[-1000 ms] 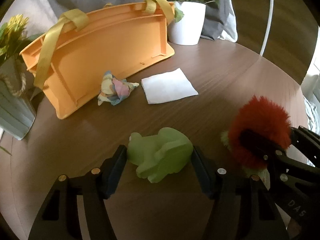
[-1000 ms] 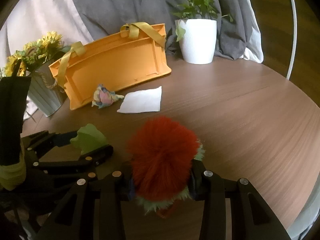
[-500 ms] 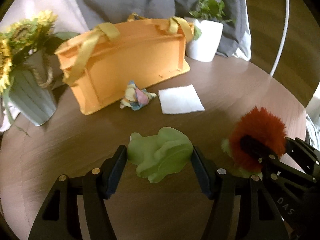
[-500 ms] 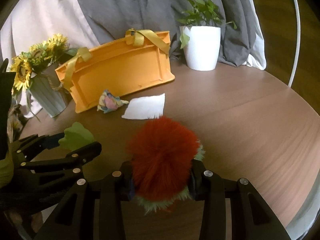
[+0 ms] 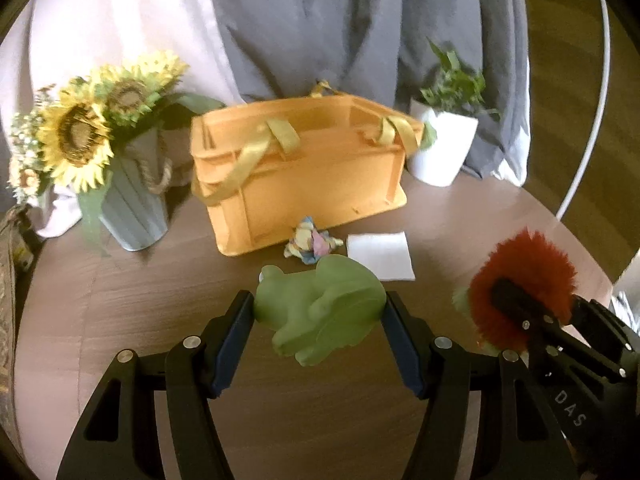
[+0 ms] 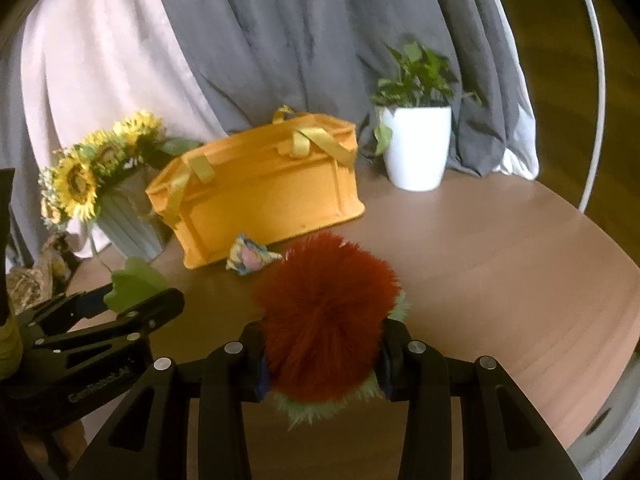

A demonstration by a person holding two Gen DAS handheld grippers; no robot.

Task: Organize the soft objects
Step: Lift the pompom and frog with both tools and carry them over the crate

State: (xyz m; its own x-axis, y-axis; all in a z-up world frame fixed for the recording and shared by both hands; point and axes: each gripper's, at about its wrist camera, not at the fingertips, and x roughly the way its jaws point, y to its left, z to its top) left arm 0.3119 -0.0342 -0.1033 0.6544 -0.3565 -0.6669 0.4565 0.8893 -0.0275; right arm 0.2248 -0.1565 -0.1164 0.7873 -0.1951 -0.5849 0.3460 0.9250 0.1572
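Observation:
My left gripper (image 5: 320, 316) is shut on a green soft frog toy (image 5: 320, 308), held above the round wooden table (image 5: 120, 292). To its right my right gripper (image 6: 322, 340) is shut on a red furry toy (image 6: 326, 312) with a green fringe; the red furry toy (image 5: 520, 284) also shows at the right of the left wrist view. An orange fabric basket (image 5: 304, 172) with yellow handles stands at the back of the table. A small pastel plush (image 5: 310, 242) and a white napkin (image 5: 380, 256) lie in front of it.
A grey vase of sunflowers (image 5: 132, 204) stands left of the basket. A white pot with a green plant (image 6: 416, 152) stands to its right. Grey and pale curtains (image 6: 260, 48) hang behind. The table's curved edge (image 6: 616, 392) runs along the right.
Both grippers have risen with their toys held, and their views have tilted up, so the basket, vase and curtains now show more fully. The left gripper has also rolled.

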